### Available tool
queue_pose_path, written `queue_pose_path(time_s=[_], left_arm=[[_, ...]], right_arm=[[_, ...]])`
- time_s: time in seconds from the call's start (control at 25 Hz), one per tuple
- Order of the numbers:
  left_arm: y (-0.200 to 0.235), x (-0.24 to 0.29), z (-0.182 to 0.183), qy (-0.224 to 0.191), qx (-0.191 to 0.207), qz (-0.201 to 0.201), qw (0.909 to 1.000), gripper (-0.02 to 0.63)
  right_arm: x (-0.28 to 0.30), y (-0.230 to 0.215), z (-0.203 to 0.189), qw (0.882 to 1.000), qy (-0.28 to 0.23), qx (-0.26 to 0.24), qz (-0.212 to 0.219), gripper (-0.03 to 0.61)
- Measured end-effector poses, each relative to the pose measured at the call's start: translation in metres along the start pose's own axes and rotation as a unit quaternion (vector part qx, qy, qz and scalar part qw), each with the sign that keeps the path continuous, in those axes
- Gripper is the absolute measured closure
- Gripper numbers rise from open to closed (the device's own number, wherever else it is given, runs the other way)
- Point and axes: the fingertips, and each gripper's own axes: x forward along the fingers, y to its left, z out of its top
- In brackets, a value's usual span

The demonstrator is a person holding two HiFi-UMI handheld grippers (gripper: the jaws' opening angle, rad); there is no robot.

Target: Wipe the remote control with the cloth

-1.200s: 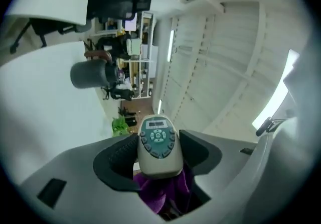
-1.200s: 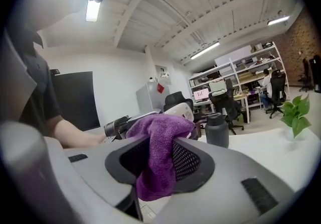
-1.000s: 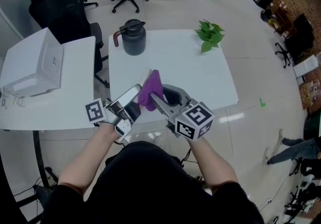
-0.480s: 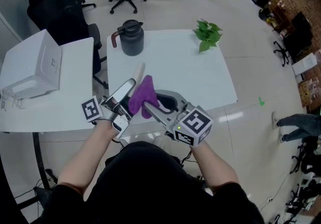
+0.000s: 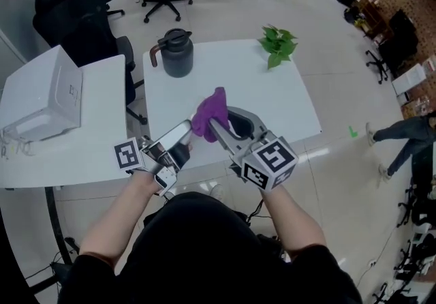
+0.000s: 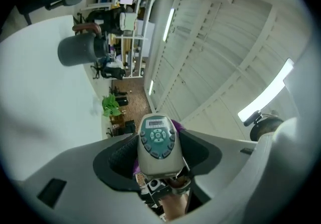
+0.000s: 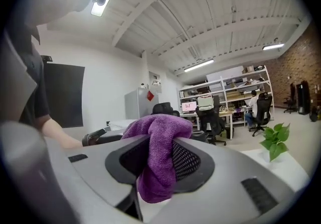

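Note:
In the head view my left gripper (image 5: 170, 148) is shut on the near end of a silver-grey remote control (image 5: 176, 137), which it holds tilted above the front edge of the white table (image 5: 272, 101). The left gripper view shows the remote (image 6: 158, 141) button side up between the jaws (image 6: 158, 156). My right gripper (image 5: 219, 125) is shut on a bunched purple cloth (image 5: 210, 112). The cloth sits just right of the remote's far tip. In the right gripper view the cloth (image 7: 158, 155) hangs over the jaws (image 7: 160, 161).
A dark grey kettle (image 5: 177, 52) stands at the table's back left and a small green plant (image 5: 276, 45) at its back right. A white box-shaped machine (image 5: 41, 101) sits on the left desk. Office chairs (image 5: 75, 13) stand behind the tables.
The cloth slid left over the remote's body half a second ago, then moved back up and right to the remote's far tip. The left gripper kept the remote almost still.

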Motion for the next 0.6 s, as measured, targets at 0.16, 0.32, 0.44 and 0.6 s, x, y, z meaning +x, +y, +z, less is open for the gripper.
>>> queue_pose_path(time_s=[0.16,0.32,0.44,0.6], left_arm=[[0.003,-0.009,0.008,0.014,0.097,0.05,0.9939,0.362],[0.025,-0.031,0.027,0.04,0.272,0.181,0.9442,0.362],[0.052,-0.047,0.032,0.081,0.373,0.264,0.8858,0.362],[0.09,-0.058,0.019,0.14,0.444,0.327,0.8225,0.363]], right_arm=[[-0.005,0.007,-0.005,0.998,0.014,-0.036,-0.041,0.44],[-0.013,0.007,-0.023,0.991,0.061,-0.063,-0.103,0.44],[-0.017,0.006,-0.042,0.984,0.095,-0.064,-0.139,0.44],[-0.028,-0.002,-0.073,0.971,0.147,-0.053,-0.183,0.44]])
